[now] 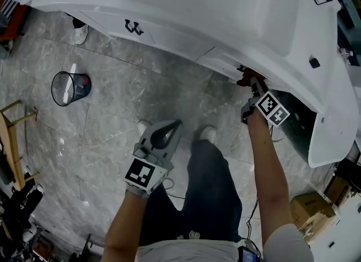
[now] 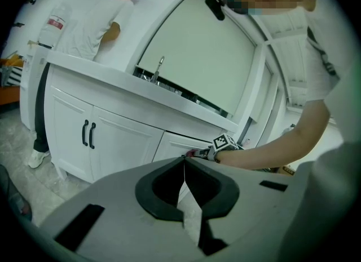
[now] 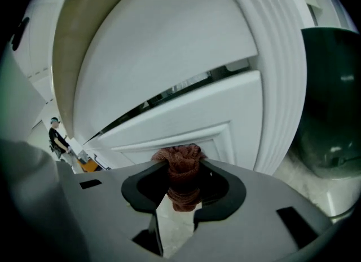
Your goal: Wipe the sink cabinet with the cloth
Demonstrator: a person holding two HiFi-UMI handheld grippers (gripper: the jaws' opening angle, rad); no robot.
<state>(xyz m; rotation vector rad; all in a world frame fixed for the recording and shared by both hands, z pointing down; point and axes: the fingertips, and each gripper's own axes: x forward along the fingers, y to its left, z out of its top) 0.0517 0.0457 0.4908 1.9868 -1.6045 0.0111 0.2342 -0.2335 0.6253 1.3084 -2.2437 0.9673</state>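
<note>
My right gripper (image 1: 249,81) is clamped on the cloth (image 3: 180,171), a reddish-brown knitted wad bunched between the two jaws, its top bulging out past their tips. The cloth is pressed against the sink cabinet (image 2: 121,142), on the white panelled drawer front (image 3: 186,123) just below the countertop edge; that spot lies to the right of the cabinet's pair of black door handles (image 2: 88,134), near its right end. My right forearm reaches up to the cabinet from below, the marker cube (image 1: 273,109) facing up towards my head.

My left gripper (image 1: 176,125) has its jaws brought together with nothing between them, the tips touching; it hangs low in front of the cabinet, well apart from its doors, pointing towards the drawer where the cloth sits.

The faucet (image 2: 158,66) rises from the cabinet's top, above and right of the handles; the grey stone floor (image 1: 118,80) spreads out in front of the cabinet, and a wire waste bin (image 1: 70,88) stands on it, out from the cabinet's left part. Another person in a white top (image 2: 90,24) stands at the cabinet's left end; my own shoes (image 1: 207,133) are planted on the floor just in front of the drawer.
</note>
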